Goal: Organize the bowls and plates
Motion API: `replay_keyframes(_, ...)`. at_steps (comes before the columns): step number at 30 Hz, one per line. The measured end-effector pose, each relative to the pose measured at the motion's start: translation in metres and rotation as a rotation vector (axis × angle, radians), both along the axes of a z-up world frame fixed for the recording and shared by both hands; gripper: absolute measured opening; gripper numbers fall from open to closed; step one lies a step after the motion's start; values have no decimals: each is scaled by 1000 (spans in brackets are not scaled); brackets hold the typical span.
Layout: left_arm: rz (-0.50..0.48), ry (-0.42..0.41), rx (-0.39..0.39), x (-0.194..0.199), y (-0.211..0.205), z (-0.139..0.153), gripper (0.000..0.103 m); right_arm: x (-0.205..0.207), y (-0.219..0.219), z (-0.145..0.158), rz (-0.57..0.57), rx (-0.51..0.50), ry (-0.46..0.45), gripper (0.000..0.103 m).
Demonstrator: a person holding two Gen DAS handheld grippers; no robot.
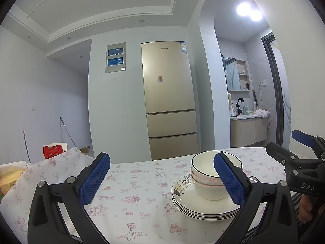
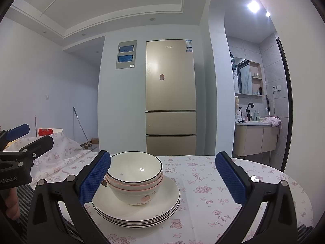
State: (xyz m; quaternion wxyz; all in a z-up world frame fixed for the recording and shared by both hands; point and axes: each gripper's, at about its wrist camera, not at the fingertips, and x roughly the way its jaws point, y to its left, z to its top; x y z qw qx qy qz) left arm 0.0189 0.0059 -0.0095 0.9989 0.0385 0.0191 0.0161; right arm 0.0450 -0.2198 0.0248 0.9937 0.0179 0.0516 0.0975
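A stack of white bowls (image 1: 209, 180) (image 2: 135, 178) with dark and pink rims sits on a stack of white black-rimmed plates (image 1: 195, 205) (image 2: 166, 200) on the floral tablecloth. My left gripper (image 1: 162, 180) is open and empty, its right finger overlapping the bowls in its view. My right gripper (image 2: 162, 180) is open and empty, its left finger beside the bowls in its view. Each gripper shows at the edge of the other's view, the right one (image 1: 292, 154) and the left one (image 2: 30, 140).
The table (image 1: 132, 183) (image 2: 233, 183) has a pink-patterned white cloth. A red box (image 1: 53, 150) and a yellow packet (image 1: 8, 180) lie at its left. A gold fridge (image 1: 169, 99) stands behind, and a bathroom vanity (image 2: 254, 136) at the right.
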Motion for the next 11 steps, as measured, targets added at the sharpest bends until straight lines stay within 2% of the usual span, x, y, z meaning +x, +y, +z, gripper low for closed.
replay_keyframes(11, -1, 3, 1, 0, 1, -1, 103, -1, -2, 0, -5, 9, 1, 103)
